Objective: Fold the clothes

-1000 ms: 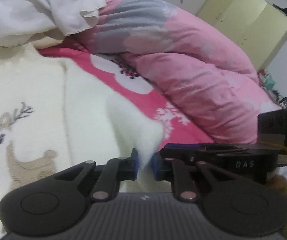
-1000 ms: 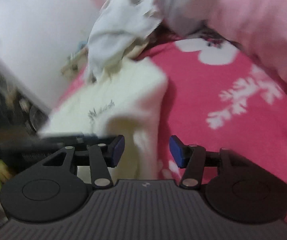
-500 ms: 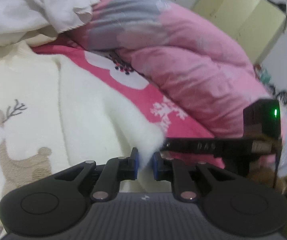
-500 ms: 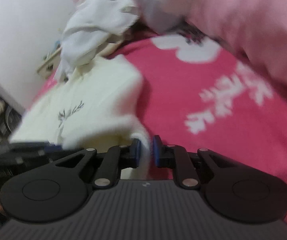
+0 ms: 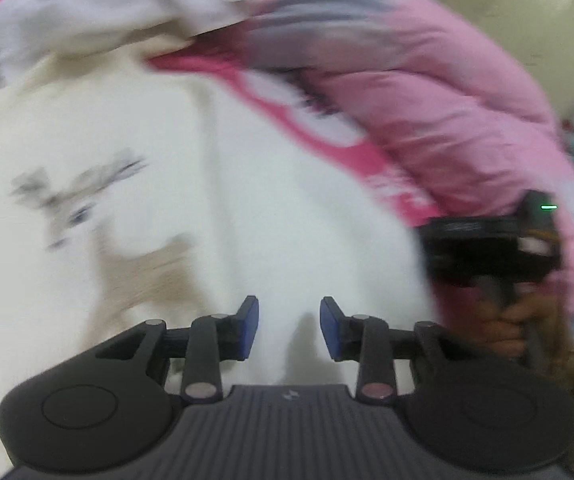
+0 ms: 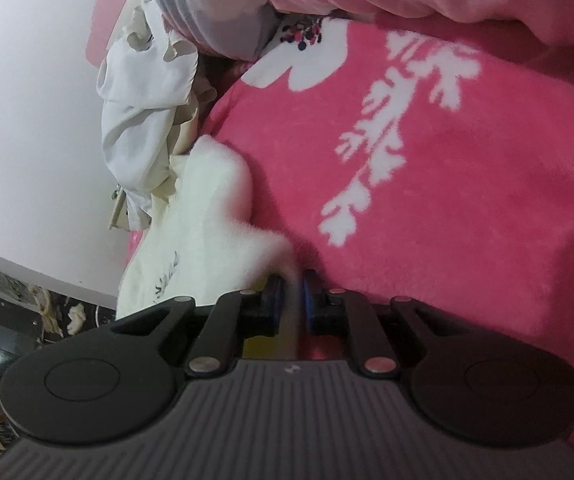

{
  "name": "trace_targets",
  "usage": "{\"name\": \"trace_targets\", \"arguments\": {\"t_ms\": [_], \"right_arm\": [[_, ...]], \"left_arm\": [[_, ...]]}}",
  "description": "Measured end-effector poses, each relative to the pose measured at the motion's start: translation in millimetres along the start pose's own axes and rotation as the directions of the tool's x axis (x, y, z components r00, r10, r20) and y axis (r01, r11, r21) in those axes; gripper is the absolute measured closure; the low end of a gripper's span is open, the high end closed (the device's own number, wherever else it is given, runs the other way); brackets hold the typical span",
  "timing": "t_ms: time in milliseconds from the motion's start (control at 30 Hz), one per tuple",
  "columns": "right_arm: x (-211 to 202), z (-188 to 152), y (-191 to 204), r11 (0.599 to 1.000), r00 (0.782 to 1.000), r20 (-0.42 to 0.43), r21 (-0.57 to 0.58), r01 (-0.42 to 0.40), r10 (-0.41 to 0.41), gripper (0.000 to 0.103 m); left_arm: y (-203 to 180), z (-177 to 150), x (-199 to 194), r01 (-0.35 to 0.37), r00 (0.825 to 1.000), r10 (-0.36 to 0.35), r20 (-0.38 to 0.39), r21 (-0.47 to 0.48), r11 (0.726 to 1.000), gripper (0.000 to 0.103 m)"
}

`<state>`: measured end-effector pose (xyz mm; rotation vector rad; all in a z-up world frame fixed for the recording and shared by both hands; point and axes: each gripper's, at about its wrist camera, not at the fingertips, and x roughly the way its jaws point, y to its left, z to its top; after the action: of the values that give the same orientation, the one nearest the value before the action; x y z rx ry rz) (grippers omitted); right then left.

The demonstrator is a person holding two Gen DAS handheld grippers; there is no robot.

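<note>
A bedroom: pink quilt (image 5: 427, 92) on a snowflake-patterned blanket (image 6: 467, 208).

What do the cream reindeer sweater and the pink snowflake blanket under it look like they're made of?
Cream sweater: looks like soft plush or fuzzy knit; its edge shows a fluffy, hairy nap. Pink blanket: probably fleece or coral velvet; matte, short dense pile with white snowflake pattern. Exact fibres can't be told.

Sweater (image 5: 175, 208) spread on the blanket (image 6: 467, 200) near the bed's left edge; quilt (image 5: 427, 80) behind, crumpled cloth (image 6: 143, 120) probably at the far-left corner.
</note>
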<state>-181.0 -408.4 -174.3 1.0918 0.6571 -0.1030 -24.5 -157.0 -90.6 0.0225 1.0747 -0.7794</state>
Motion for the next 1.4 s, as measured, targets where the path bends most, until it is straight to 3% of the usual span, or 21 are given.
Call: {"name": "trace_targets", "arguments": {"t_ms": [267,300,333,400,700,933,1067,1133,1200,1300,1400], "right_arm": [[-1,0,2,1.000,1.000,0.010,0.001,0.011,-0.011,0.095],[-1,0,3,1.000,1.000,0.012,0.001,0.013,-0.013,0.095],[-1,0,3,1.000,1.000,0.013,0.001,0.015,-0.015,0.095],[-1,0,3,1.000,1.000,0.016,0.000,0.017,-0.017,0.095],[0,1,5,1.000,0.999,0.018,-0.012,0.026,-0.026,0.095],[3,2,6,0.999,0.999,0.012,-0.041,0.034,-0.034,0.095],[4,4,7,0.998,0.999,-0.001,-0.055,0.038,-0.038,0.094],[-2,7,7,0.999,0.999,-0.027,-0.028,0.037,-0.038,0.089],[-19,9,10,0.996,0.996,-0.022,-0.026,0.087,-0.088,0.081],[-66,6,21,0.972,0.971,0.089,-0.058,0.229,-0.223,0.074],[-94,-6,50,0.964,0.967,0.174,-0.155,0.216,-0.188,0.076]], "left_arm": [[-12,-6,10,-0.081,0.995,0.084,0.055,-0.055,0.995,0.068],[-13,-6,12,-0.087,0.994,0.092,0.060,-0.072,0.994,0.072],[-14,-6,14,-0.090,0.993,0.096,0.063,-0.081,0.993,0.085],[-18,-5,16,-0.096,0.992,0.101,0.070,-0.072,0.993,0.095],[-3,-7,-9,-0.154,0.981,0.165,0.101,-0.112,0.982,0.098],[0,-14,-1,-0.200,0.976,0.207,0.073,-0.089,0.976,0.095],[-22,-21,6,-0.290,0.953,0.281,0.114,0.069,0.955,0.090],[-26,-23,2,-0.300,0.949,0.288,0.125,0.097,0.949,0.082],[-22,-23,-6,-0.283,0.954,0.272,0.128,0.071,0.957,0.071],[-12,-27,-24,-0.230,0.963,0.227,0.143,0.009,0.973,0.069],[-8,-36,-35,-0.157,0.978,0.157,0.139,-0.009,0.987,0.069]]}}
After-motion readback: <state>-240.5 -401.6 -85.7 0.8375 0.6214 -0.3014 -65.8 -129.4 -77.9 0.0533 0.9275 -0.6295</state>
